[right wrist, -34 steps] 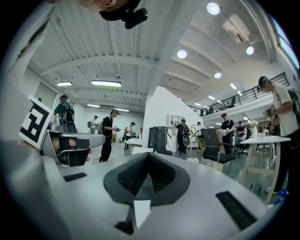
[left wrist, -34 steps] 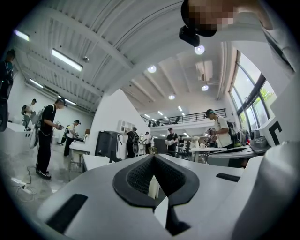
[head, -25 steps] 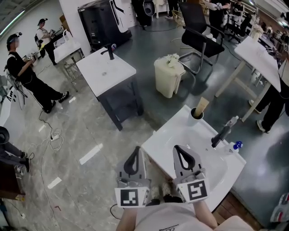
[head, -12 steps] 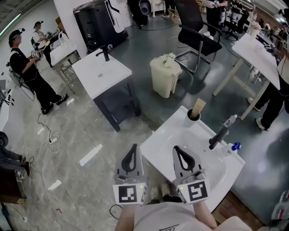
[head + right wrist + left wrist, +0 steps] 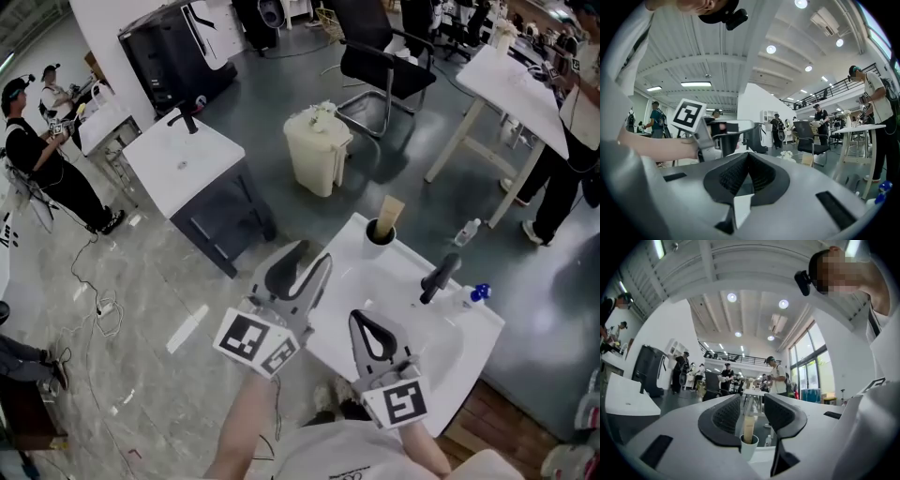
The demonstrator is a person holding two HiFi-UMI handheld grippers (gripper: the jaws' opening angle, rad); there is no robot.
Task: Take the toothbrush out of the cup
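A white cup [image 5: 379,232] stands at the far corner of the white sink [image 5: 342,309], and a tan toothbrush [image 5: 389,210] sticks up out of it. My left gripper [image 5: 317,254] hovers over the sink's left edge and points toward the cup, well short of it. Its jaws are opening with nothing between them. In the left gripper view the cup [image 5: 748,446] and toothbrush [image 5: 748,426] show through the gap of that gripper [image 5: 752,414], farther off. My right gripper [image 5: 361,322] is shut and empty over the sink's near side; in its own view the right gripper [image 5: 749,165] has its pads together.
A black faucet [image 5: 437,276] rises at the sink's right, with a blue-capped bottle [image 5: 476,293] beside it. A cream bin [image 5: 315,148], a second sink stand [image 5: 187,161], an office chair [image 5: 384,56] and a white table [image 5: 516,89] stand beyond. People stand at the left [image 5: 42,159] and right [image 5: 572,141].
My left gripper has swung forward and right, from beside the sink to over its left edge, and its jaws have parted. The right gripper has hardly shifted.
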